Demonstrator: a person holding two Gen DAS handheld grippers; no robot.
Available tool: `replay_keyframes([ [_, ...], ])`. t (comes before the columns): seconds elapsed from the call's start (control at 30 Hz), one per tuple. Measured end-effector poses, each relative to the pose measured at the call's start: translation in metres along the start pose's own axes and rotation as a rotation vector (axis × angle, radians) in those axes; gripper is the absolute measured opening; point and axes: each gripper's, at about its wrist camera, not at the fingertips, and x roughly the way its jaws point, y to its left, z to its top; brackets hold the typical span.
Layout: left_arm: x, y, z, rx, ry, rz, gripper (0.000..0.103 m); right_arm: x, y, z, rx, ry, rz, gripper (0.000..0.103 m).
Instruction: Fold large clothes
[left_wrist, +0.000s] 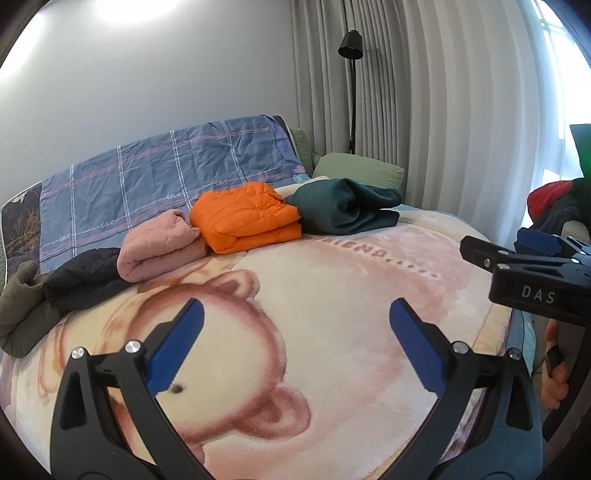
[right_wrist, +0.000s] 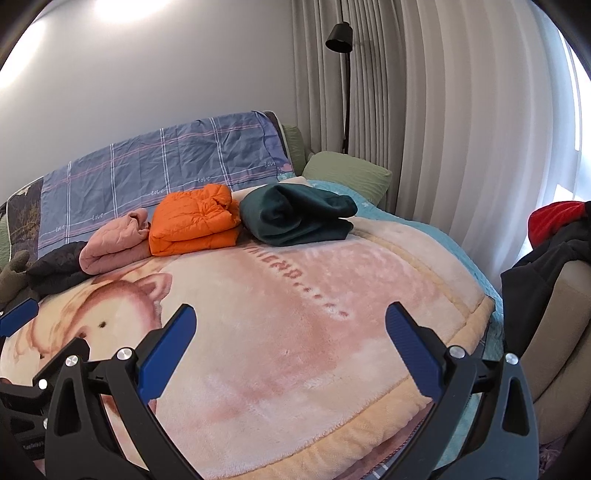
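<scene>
Clothes (left_wrist: 246, 218) lie folded well beyond both spread tongs (left_wrist: 295, 347).

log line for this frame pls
left gripper open, empty | right gripper open, empty | both over blanket | folded at headboard: pink, orange, green | unfolded pile on right

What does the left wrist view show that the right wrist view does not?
Only the left view shows the right claw from the side, with "DAS" on it, and the person's hand under it.

Only the right view shows the beige seat under the dark clothes, and a tip of the left claw at its left edge.

Both show the blanket, the folded orange jacket, pink garment, green garment and lamp.
</scene>
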Motion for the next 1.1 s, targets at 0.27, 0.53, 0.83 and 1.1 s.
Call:
replay_keyframes([
  [0.27, 0.0032, 0.0049, -0.0005, -0.013, 0.004, 0.016, 0.101, 0.0032, 0.0025, 0.0004, -0.012, 0.004, 0.007, 0.102],
  [0.53, 0.004, 0.0051, -0.0016, -0.01, 0.006, 0.016, 0.101, 0.0044, 0.0035, -0.0011, -0.014, 0.006, 0.008, 0.102],
  [0.83, 0.0062, 0.0068, -0.0029, -0.014, 0.012, 0.018, 0.101, 0.0063, 0.0045, -0.0018, -0.017, 0.008, 0.01, 0.102],
  [1.1, 0.006, 0.0078, -0.0036, -0.019, 0.013, 0.016, 0.101, 0.0059, 0.0053, -0.0019, -0.017, 0.008, 0.009, 0.102],
])
